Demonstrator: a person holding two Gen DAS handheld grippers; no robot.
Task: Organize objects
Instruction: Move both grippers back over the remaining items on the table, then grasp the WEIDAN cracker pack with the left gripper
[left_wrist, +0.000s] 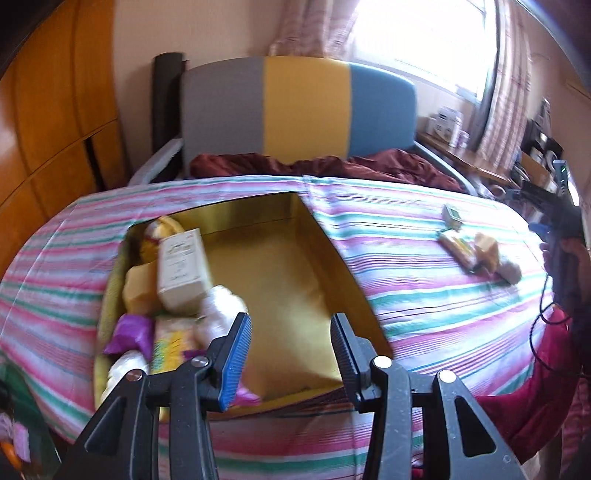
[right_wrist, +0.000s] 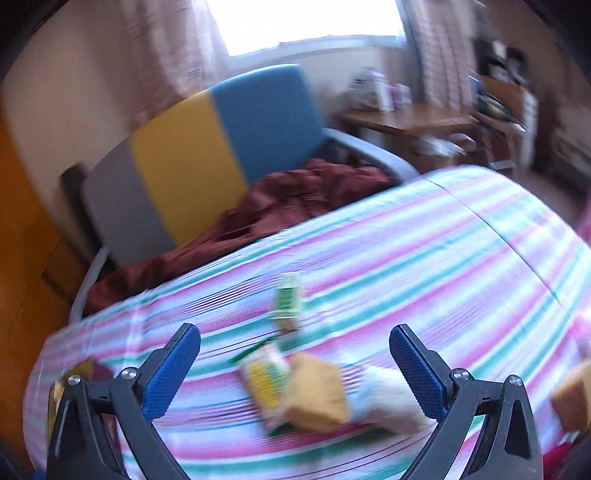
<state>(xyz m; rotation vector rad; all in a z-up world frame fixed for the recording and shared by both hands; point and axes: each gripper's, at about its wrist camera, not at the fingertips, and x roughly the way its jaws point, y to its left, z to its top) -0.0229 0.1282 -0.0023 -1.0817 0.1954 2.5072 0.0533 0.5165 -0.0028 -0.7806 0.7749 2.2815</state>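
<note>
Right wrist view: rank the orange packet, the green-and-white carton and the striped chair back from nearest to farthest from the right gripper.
1. Orange packet, between the fingers of the right gripper, low centre.
2. Green-and-white carton, farther up the striped cloth, centre.
3. Striped chair back, beyond the table, upper left.

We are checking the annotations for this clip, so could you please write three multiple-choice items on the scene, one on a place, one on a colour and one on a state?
1. Where in the gold box are the packed items?
A. along its left side
B. along its right side
C. spread over its whole floor

2. What colour is the middle panel of the chair back?
A. red
B. yellow
C. green

3. How does the left hand-held gripper stand?
A. shut on a packet
B. shut on nothing
C. open and holding nothing

Key: 1 A, since the cream carton and the packets crowd the left wall while the rest of the floor lies bare; 2 B, yellow between grey and blue; 3 C, its jaws are apart with only the box floor between them.
</note>
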